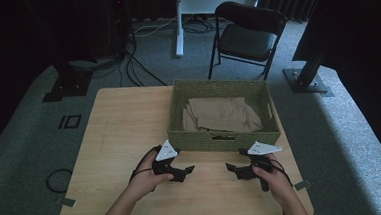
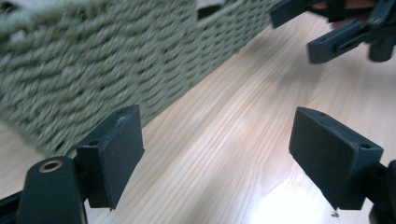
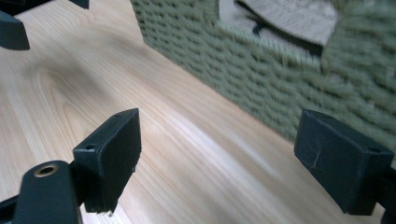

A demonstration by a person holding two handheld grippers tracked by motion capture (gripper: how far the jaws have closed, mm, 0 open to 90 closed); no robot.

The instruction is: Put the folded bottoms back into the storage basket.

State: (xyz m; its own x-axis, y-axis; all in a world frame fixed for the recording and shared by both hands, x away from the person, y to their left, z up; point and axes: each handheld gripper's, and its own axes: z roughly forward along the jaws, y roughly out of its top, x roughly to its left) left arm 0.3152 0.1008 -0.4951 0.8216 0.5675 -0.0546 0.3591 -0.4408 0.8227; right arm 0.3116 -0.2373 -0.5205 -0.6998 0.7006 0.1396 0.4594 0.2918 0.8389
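High view: the person's two hands hold the left gripper (image 1: 188, 169) and the right gripper (image 1: 231, 168) low over the near part of the desk (image 1: 125, 136), tips turned toward each other and a little apart. In the left gripper view, the jaws stand wide with only bare wood grain between them; the right gripper view gives the same condition, jaws wide and nothing held.

Just beyond both grippers stands the woven basket (image 1: 225, 138), its near wall with a handle slot facing the person. Inside it lies a folded beige cloth (image 1: 221, 114), loosely stacked and reaching about to the rim. In the right gripper view the cloth (image 3: 289, 16) shows through that slot.

Judged step: approach, before any grasp. The next move likely calls for lifting both grippers over the near rim and lowering the jaws onto the cloth edges, clear of the weave.

Beyond the desk stands a folding chair (image 1: 247, 36) on carpet. No brand, label or legible writing is visible.
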